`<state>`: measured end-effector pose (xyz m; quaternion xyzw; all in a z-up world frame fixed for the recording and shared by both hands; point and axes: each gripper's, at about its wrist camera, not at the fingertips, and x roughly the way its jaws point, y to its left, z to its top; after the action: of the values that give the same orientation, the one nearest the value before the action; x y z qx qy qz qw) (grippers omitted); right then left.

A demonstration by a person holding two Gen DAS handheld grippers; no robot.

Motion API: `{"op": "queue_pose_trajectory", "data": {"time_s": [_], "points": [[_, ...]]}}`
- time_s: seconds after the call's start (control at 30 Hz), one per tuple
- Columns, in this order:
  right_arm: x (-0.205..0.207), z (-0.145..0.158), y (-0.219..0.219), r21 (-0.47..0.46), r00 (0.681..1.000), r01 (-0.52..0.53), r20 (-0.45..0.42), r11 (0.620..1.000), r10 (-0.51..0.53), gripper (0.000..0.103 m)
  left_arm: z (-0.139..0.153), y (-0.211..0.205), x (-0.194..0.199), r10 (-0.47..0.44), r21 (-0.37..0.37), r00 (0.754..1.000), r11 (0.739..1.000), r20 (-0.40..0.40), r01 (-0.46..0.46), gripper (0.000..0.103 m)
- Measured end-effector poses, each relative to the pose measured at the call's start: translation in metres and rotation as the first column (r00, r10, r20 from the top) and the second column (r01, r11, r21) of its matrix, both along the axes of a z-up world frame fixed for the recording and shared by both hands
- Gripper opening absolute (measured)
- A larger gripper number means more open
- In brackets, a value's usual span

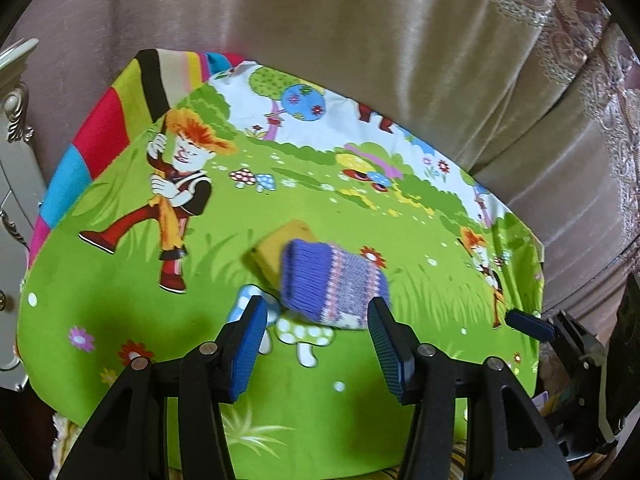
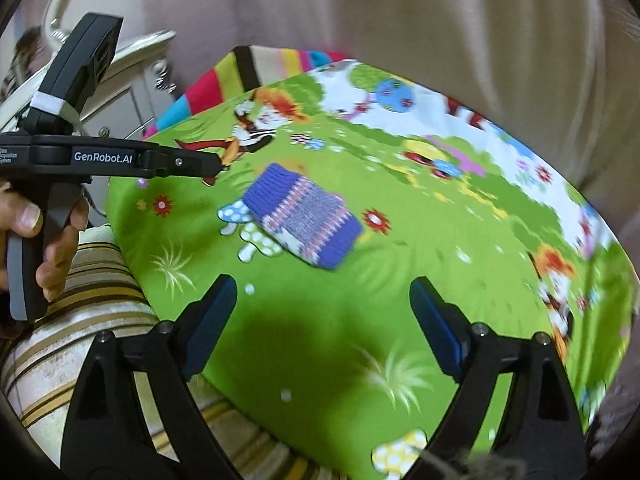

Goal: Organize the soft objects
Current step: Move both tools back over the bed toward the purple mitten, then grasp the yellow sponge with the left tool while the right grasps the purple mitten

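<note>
Shiny beige pleated curtains (image 1: 360,40) hung beyond the jaws; a carved white wooden cabinet (image 1: 16,128) stood left of them.

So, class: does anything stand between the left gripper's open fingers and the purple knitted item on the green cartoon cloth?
Nothing visible does. The left gripper is open, and the purple knitted item lies just ahead of its fingertips on the green cartoon cloth. The yellow sponge-like block sits behind the item, partly covered by it, not in the path.

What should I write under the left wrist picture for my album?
Open left gripper hovers just before a purple knitted sock lying over a yellow sponge on a cartoon cloth.
</note>
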<state>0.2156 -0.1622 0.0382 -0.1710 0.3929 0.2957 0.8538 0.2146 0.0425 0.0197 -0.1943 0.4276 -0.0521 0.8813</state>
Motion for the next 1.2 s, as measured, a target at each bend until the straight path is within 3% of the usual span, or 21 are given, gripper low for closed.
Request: {"op": "queue_pose_trajectory", "data": {"time_s": [0.33,0.67,0.93,1.07,1.13,1.2], "points": [[0.059,-0.028,0.051,-0.001,0.995,-0.082,-0.051,0.997,0.082,0.090,-0.013,0.024,0.025,0.044,0.002,0.998,0.999,-0.034,-0.044,0.054],[0.089,-0.060,0.085,-0.023,0.975,-0.205,-0.098,0.979,0.201,0.091,-0.026,0.040,0.042,0.079,0.005,0.995,0.997,-0.061,-0.079,0.054],[0.106,-0.086,0.094,-0.055,0.971,-0.212,-0.121,0.976,0.205,0.091,-0.032,0.044,0.053,0.088,-0.004,0.994,0.996,-0.071,-0.089,0.054],[0.113,-0.096,0.093,-0.025,0.970,-0.196,-0.151,0.980,0.191,0.091,-0.032,0.043,0.059,0.088,-0.010,0.994,0.996,-0.070,-0.089,0.054],[0.113,-0.097,0.092,-0.004,0.970,-0.188,-0.160,0.982,0.185,0.087,-0.033,0.044,0.062,0.089,-0.014,0.994,0.996,-0.070,-0.090,0.054],[0.110,-0.097,0.090,-0.001,0.967,-0.201,-0.161,0.980,0.198,0.071,-0.034,0.045,0.065,0.092,-0.019,0.993,0.995,-0.073,-0.093,0.054]]}}
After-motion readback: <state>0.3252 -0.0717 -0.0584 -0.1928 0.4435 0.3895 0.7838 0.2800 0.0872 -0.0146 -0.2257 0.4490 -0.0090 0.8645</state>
